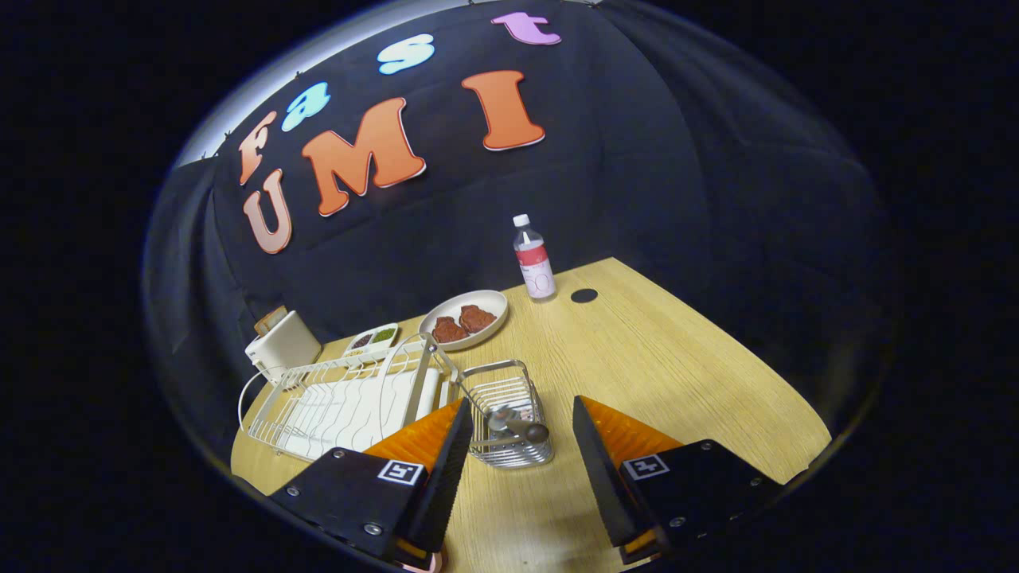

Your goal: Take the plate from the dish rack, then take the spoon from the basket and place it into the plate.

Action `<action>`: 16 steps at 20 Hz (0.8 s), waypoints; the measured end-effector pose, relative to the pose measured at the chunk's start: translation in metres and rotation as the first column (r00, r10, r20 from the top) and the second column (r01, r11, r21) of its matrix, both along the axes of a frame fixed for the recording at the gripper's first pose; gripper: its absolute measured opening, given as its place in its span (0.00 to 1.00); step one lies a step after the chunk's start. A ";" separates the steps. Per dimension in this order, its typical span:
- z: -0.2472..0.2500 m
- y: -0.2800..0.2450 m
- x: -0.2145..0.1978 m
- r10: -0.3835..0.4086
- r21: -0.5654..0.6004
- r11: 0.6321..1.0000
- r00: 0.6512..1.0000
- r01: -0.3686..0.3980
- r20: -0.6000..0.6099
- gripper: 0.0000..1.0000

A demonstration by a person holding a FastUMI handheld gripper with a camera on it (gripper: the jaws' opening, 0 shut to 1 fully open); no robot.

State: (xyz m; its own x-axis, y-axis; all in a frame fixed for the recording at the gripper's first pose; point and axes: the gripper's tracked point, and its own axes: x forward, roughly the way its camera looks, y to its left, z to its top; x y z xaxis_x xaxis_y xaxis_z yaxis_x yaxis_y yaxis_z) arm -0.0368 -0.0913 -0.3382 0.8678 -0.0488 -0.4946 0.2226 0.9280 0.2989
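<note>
Gripper (517,434) open, gripping nothing.
Just ahead, between fingers: wire basket (509,426) with probably the spoon (517,426). Left of basket: dish rack (342,398).

A single fisheye camera rides on the gripper (517,426), looking forward and down along its two spread fingers. It sits close above a wooden table (677,374), facing the booth's black back wall, with the basket (509,398) just ahead.
</note>
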 end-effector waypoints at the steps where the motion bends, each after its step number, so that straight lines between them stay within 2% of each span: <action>1: 0.002 0.001 0.006 0.005 -0.001 1.000 0.999 -0.005 0.038 0.76; 3: -0.003 0.002 0.015 0.015 -0.003 1.000 0.996 -0.015 0.088 0.76; 5: -0.012 0.007 0.018 0.037 0.000 0.999 0.995 -0.038 0.090 0.73; 7: -0.017 0.010 0.024 0.052 -0.019 0.999 0.994 -0.051 0.093 0.64; 8: -0.020 0.010 0.028 0.058 -0.032 0.998 0.994 -0.055 0.089 0.53; 9: -0.028 0.011 0.027 0.065 -0.049 0.997 0.996 -0.063 0.057 0.46; 10: -0.025 0.004 0.035 0.055 -0.076 0.996 0.996 -0.050 0.076 0.36; 11: -0.022 0.007 0.037 0.064 -0.066 0.996 0.994 -0.058 0.083 0.31; 12: -0.018 0.013 0.039 0.073 -0.051 0.996 0.994 -0.069 0.087 0.22; 16: 0.001 0.022 0.048 0.153 -0.172 0.976 0.984 -0.136 0.091 0.16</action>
